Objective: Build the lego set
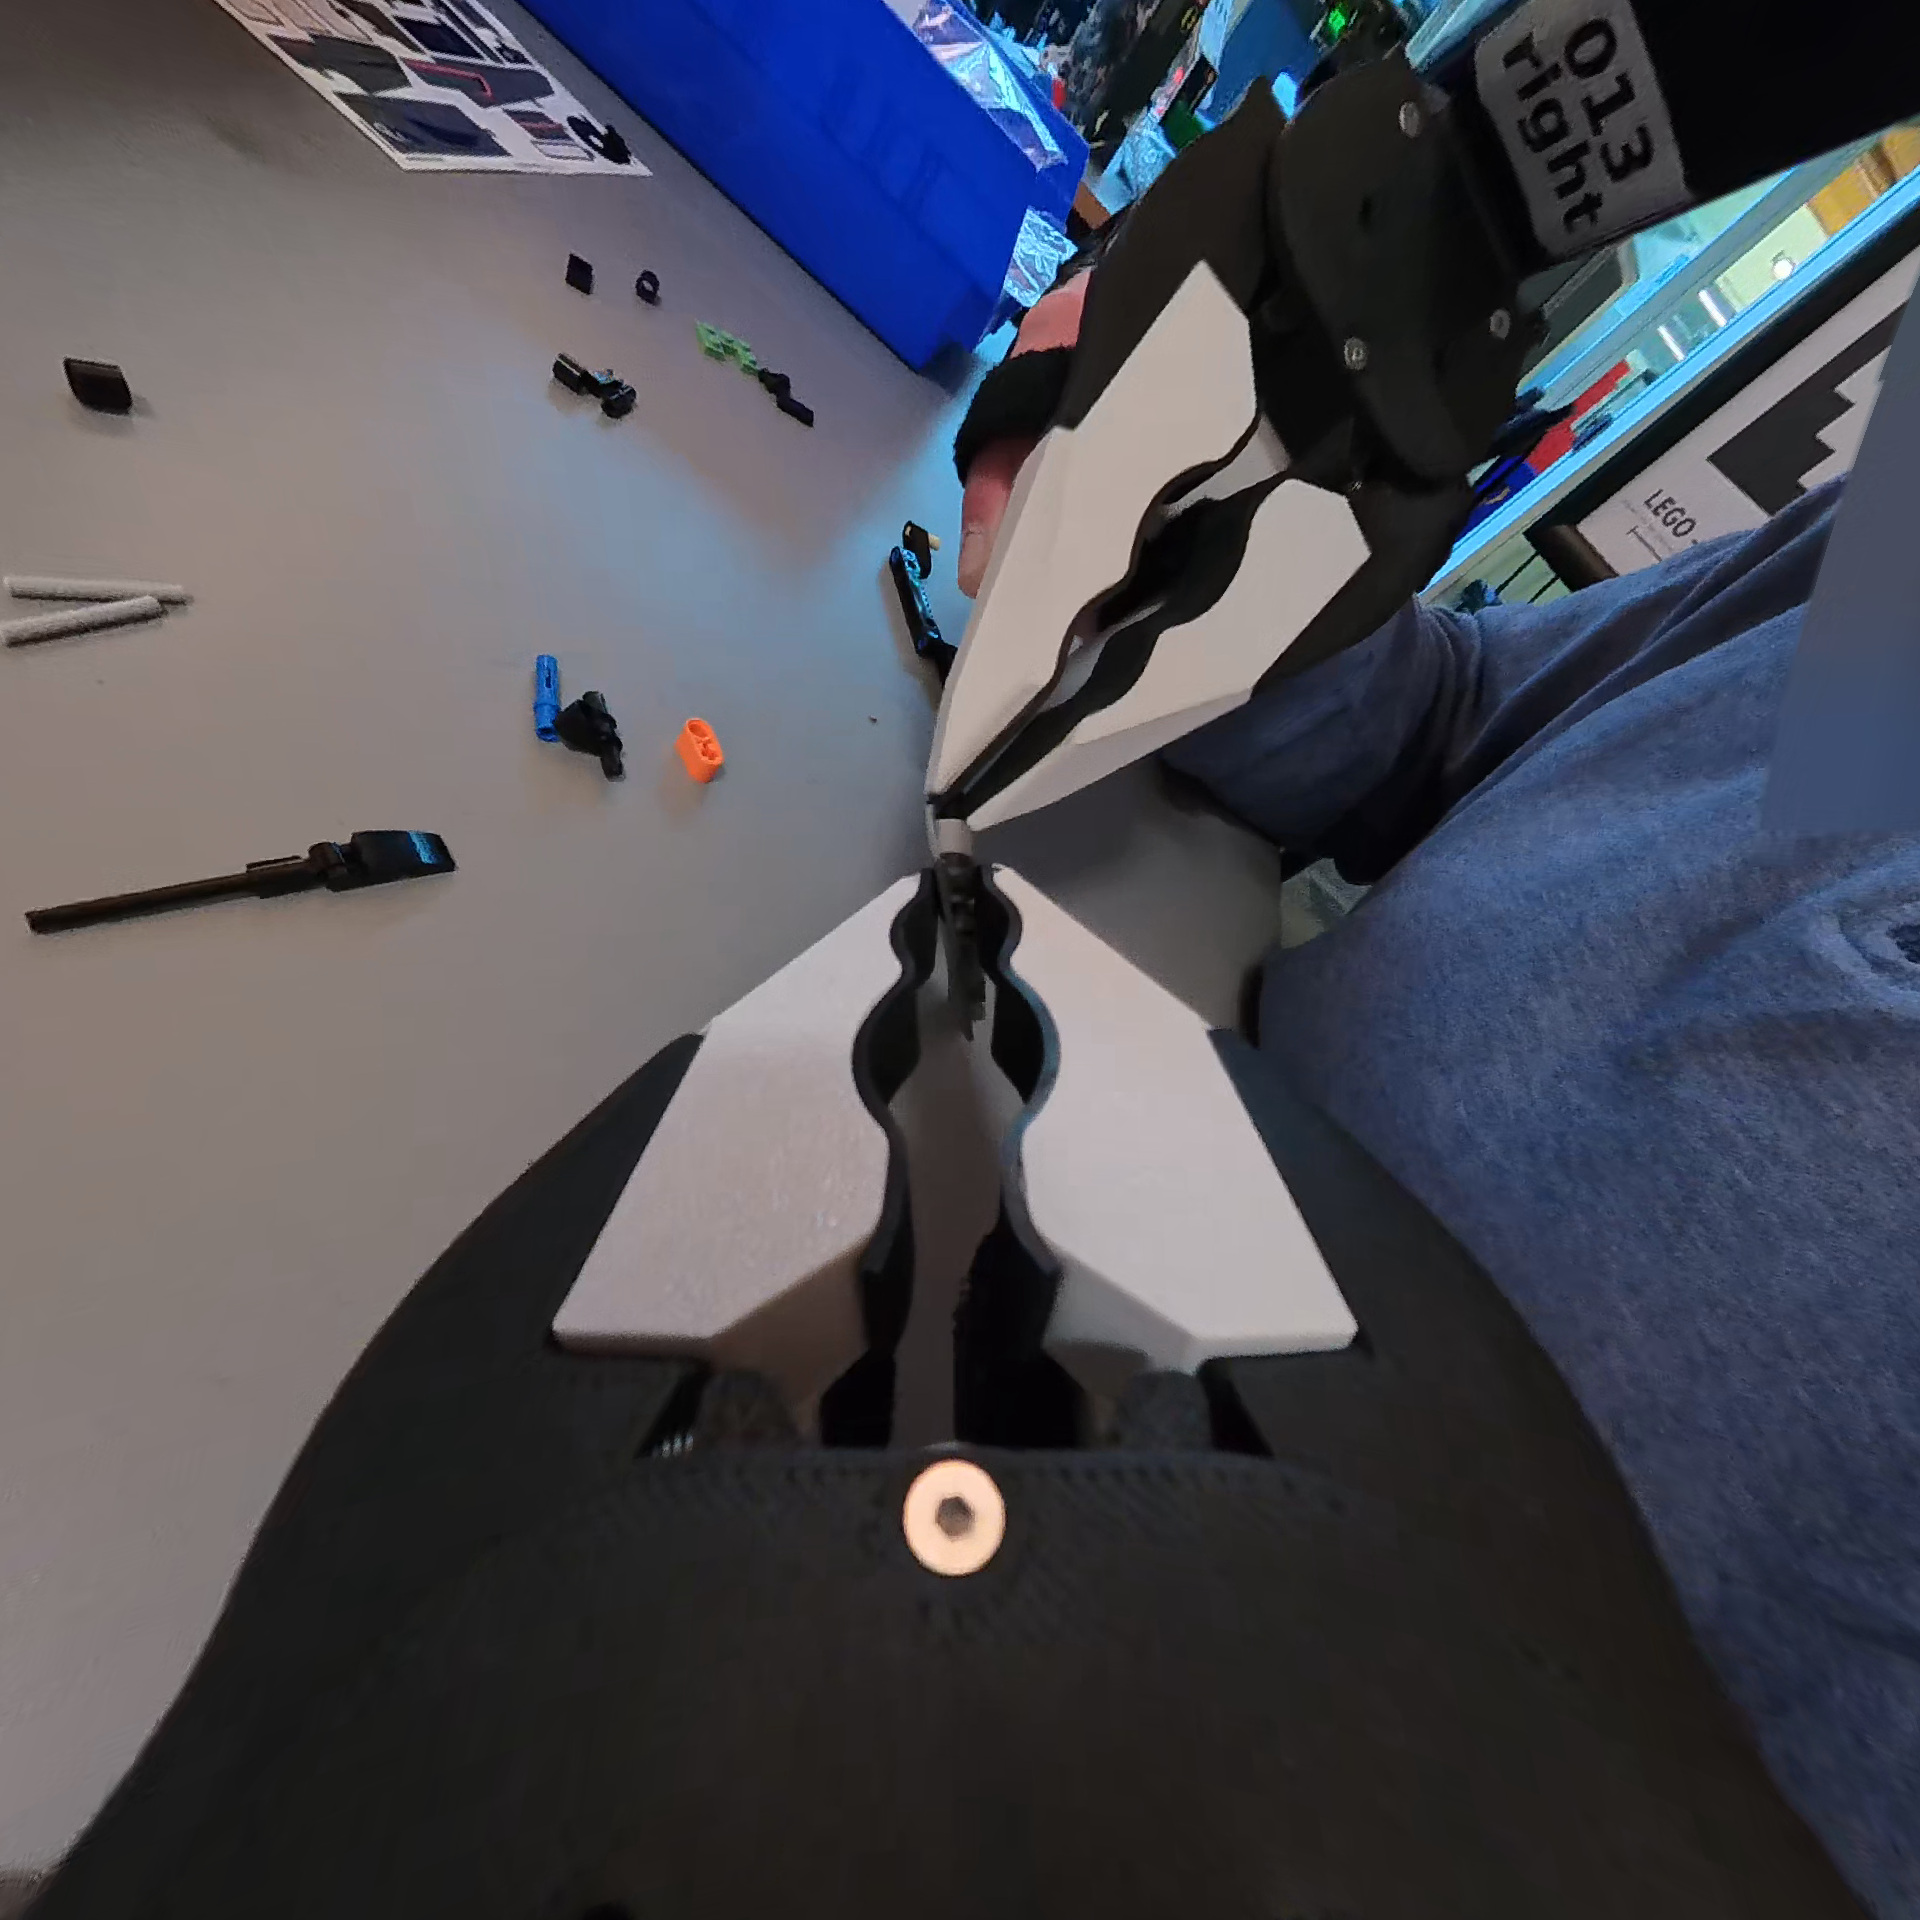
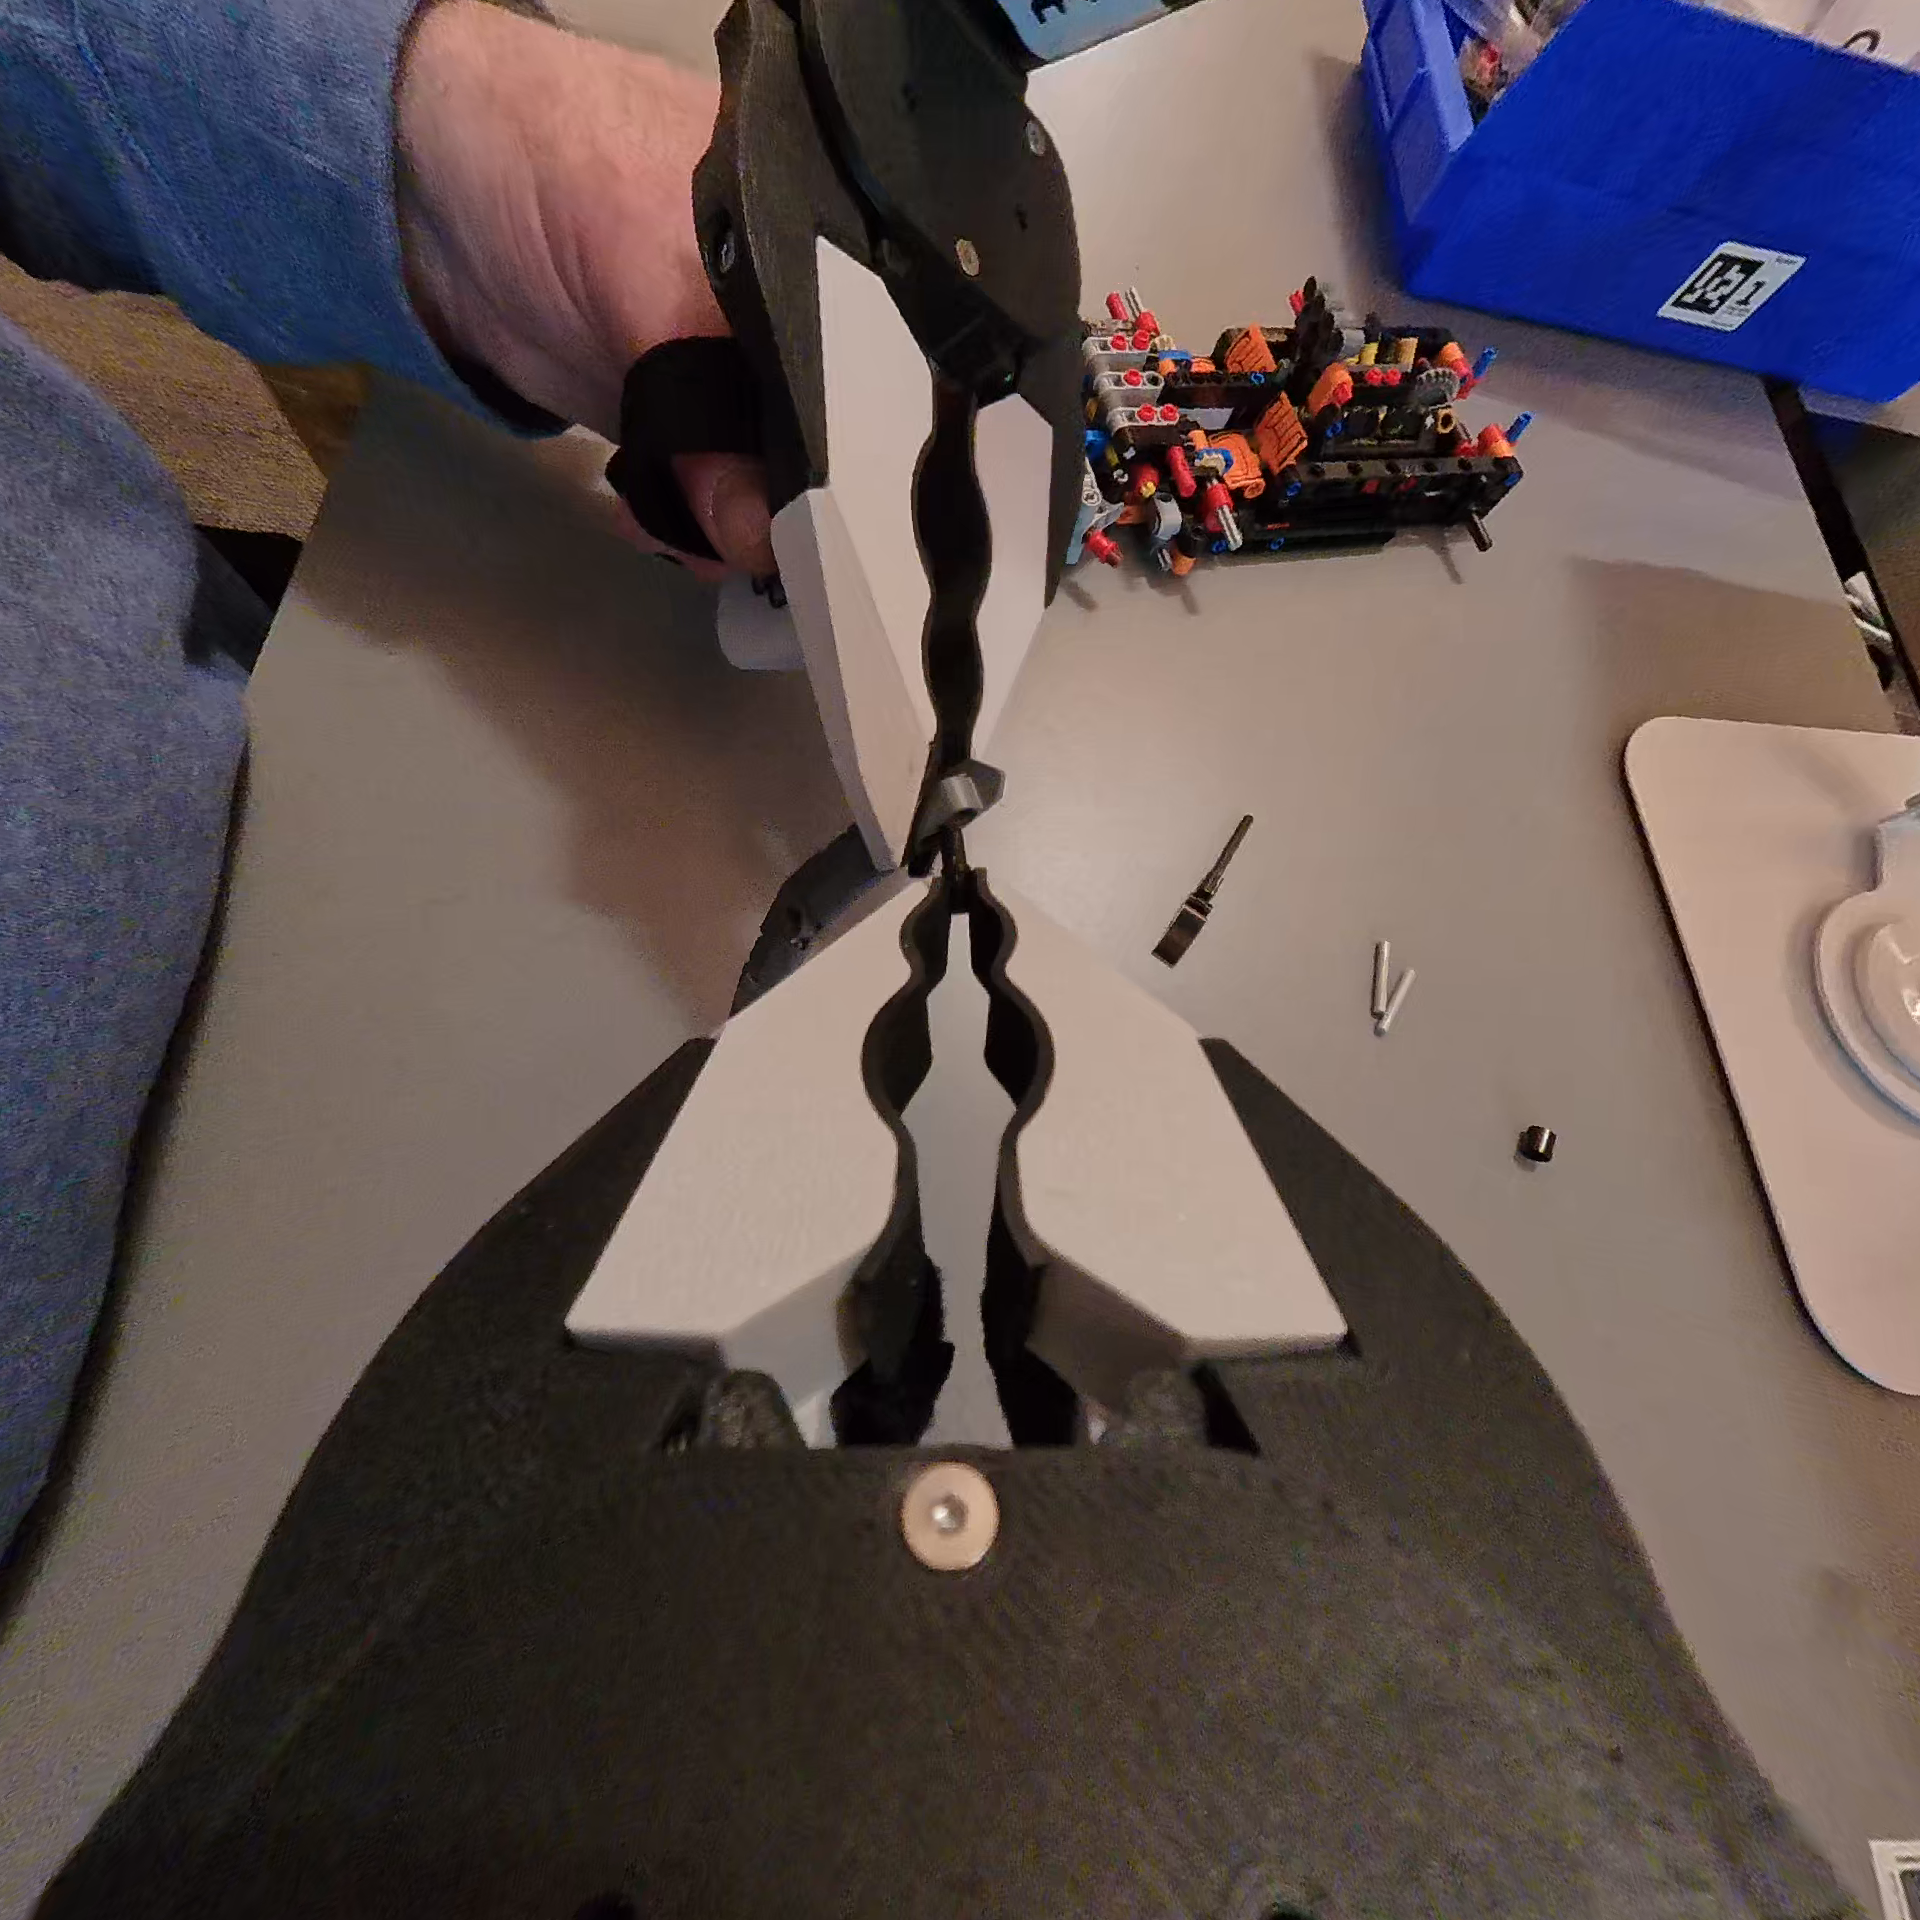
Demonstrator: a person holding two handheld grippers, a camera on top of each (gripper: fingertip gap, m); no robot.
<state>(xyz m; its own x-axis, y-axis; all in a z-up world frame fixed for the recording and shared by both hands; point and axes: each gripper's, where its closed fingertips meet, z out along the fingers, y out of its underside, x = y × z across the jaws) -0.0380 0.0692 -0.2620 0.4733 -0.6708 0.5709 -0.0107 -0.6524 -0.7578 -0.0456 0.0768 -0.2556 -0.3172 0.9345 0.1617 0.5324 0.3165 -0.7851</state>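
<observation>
My left gripper [image 1: 951,883] is shut on a small black lego piece [image 1: 958,940] held between its tips. My right gripper [image 2: 951,883] is shut on a thin black pin [image 2: 952,862]. The two grippers meet tip to tip above the grey table [image 2: 1351,727]. A small grey connector [image 2: 966,798] sits between the tips, and it also shows in the left wrist view [image 1: 954,834]. The right gripper [image 1: 943,805] comes in from the upper right in the left wrist view. The left gripper [image 2: 928,831] comes in from above in the right wrist view. A partly built multicoloured lego model [image 2: 1299,436] stands on the table behind.
Loose parts lie on the table: an orange piece [image 1: 699,748], a blue pin [image 1: 545,696], a black axle assembly [image 1: 239,878], grey axles [image 1: 83,608], a green piece [image 1: 724,343]. A blue bin [image 2: 1662,187], an instruction sheet [image 1: 436,73] and a white tray [image 2: 1766,987] stand around. Both grippers' tips are close together, under 4 cm apart. The partly built multicoloured lego model [image 2: 1299,436] is about 25 cm from both grippers' fingertips.
</observation>
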